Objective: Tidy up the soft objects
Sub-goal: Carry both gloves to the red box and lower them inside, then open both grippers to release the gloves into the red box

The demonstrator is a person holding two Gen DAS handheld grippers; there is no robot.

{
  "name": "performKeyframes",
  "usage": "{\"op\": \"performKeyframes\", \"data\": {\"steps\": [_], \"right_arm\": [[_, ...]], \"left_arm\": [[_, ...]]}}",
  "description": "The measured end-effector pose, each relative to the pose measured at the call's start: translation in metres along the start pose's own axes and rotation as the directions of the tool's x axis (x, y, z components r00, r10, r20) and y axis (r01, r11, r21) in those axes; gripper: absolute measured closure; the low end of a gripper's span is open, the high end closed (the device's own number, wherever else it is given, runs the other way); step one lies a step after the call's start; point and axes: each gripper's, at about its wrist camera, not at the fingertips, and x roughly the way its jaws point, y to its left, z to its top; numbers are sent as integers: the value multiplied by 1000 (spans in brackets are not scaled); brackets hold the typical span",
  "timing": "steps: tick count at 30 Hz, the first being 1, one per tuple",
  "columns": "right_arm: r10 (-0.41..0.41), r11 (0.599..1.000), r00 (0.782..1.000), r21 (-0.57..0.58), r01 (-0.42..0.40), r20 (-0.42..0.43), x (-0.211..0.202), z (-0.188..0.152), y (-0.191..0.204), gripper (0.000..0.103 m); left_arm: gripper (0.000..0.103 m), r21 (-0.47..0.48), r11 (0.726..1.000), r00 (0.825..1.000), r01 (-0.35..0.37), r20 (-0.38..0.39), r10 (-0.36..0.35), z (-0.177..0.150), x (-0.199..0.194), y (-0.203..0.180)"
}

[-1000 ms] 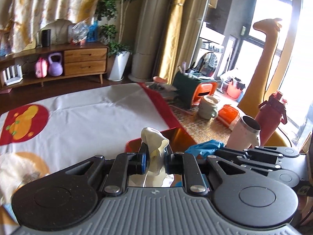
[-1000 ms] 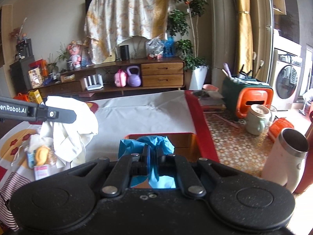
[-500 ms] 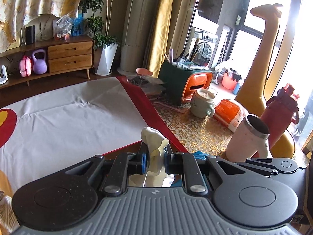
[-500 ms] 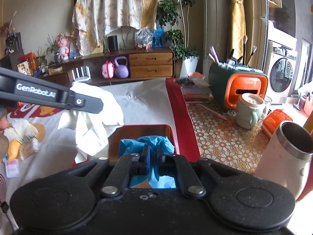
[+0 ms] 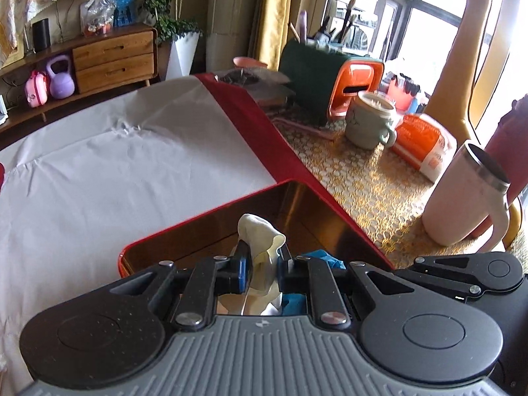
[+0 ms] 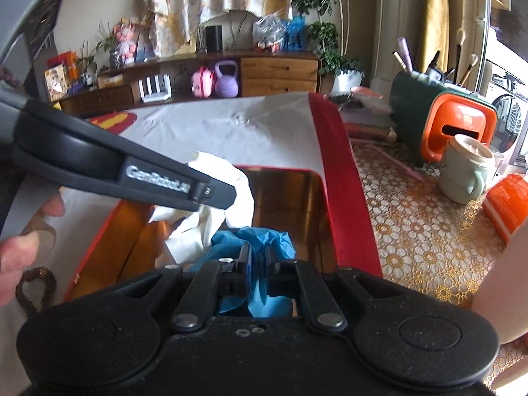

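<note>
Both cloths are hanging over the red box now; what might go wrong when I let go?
The white cloth drapes near the red box rim, so part may land outside. The blue cloth sits bunched in the right tongs and might snag. Both tongs crowd the opening; the left tongs could bump the right.

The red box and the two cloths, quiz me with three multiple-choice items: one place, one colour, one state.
1. Where does the red box sit?
A. on the floor
B. at the white sheet's red-edged corner
C. on the wooden sideboard

2. What colour is the cloth in the right gripper?
A. blue
B. yellow
C. green

3. How do the left gripper's fingers stand?
A. wide open, empty
B. open around a mug
C. shut on the cream cloth

Answers: B, the box lies against the red border; A, the blue cloth bunches between the fingers; C, the cloth is pinched and sticks up.
</note>
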Motion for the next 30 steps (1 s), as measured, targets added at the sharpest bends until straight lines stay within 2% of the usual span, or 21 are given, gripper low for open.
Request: {"op": "performKeyframes", "data": {"steps": [12, 20, 21, 23, 24, 25, 30], "right_arm": [[20, 1000, 999, 2, -20, -39, 5, -9, 2, 84], [29, 999, 998, 15, -28, -49, 3, -9, 0, 68], [30, 999, 998, 22, -29, -50, 2, -10, -1, 67], [31, 999, 998, 29, -29, -51, 0, -10, -1, 66], [32, 999, 998, 33, -30, -49, -2, -10, -1, 65], [32, 999, 998, 37, -30, -48, -3, -10, -2, 64], [35, 998, 999, 52, -33, -37, -13, -8, -2, 58]], "left_arm": [[87, -15, 1000, 996, 19, -92, -21, -12, 31, 3], [80, -5, 1000, 995, 10, -97, -11, -16, 29, 2], [76, -5, 1000, 995, 10, -95, -10, -16, 27, 2], [61, -5, 1000, 996, 6, -90, -6, -17, 23, 3], [39, -5, 1000, 996, 4, -85, -4, -17, 21, 3], [28, -6, 1000, 997, 5, -80, -5, -18, 18, 4], [28, -11, 1000, 999, 9, -44, -9, -16, 3, 4]]}}
